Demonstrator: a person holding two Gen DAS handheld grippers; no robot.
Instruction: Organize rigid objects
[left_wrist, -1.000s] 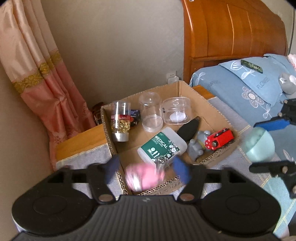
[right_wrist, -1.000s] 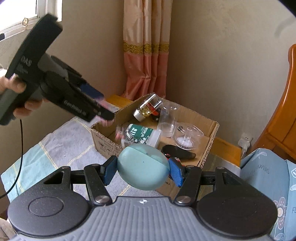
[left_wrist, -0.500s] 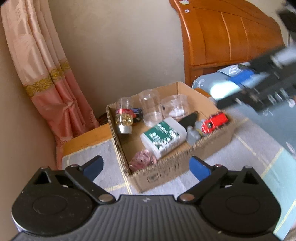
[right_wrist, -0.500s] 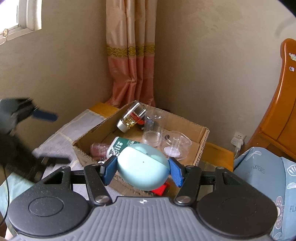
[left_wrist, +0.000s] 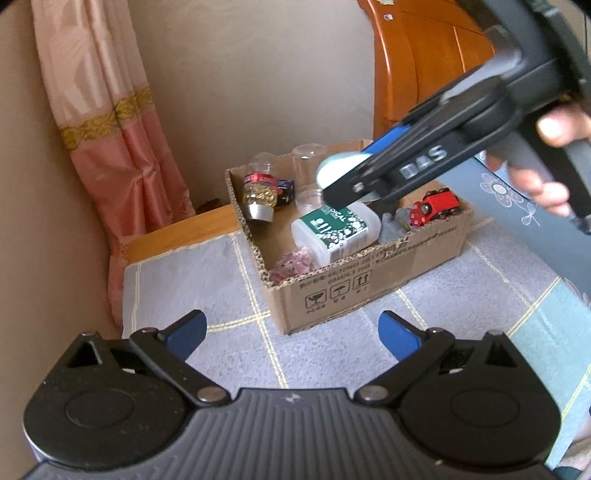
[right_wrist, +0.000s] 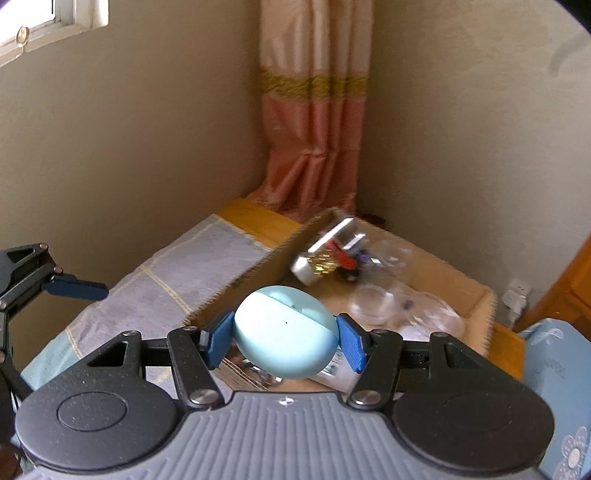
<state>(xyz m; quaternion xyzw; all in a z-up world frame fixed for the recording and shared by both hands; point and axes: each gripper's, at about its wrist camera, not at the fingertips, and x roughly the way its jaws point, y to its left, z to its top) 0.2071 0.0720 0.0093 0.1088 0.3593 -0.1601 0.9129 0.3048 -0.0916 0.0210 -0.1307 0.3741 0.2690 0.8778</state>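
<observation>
Pale blue egg-shaped case (right_wrist: 285, 334) carried over the cardboard box (left_wrist: 369, 291).
Right tool (right_wrist: 284, 339) clamps the case; left tool (left_wrist: 291, 334), now spread wide and empty, has dropped its pink item (left_wrist: 291, 260) inside.

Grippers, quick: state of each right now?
Left gripper: open, fingers wide apart, holding nothing.
Right gripper: closed on the pale blue egg-shaped case, over the cardboard box.

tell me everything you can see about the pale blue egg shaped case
The pale blue case is smooth, matte and plastic-looking, oval, with a seam across its upper part and a tiny dark dot on the front. It looks closed. The right gripper clamps it by both sides, in the air above the cardboard box; nothing else touches it.
</observation>
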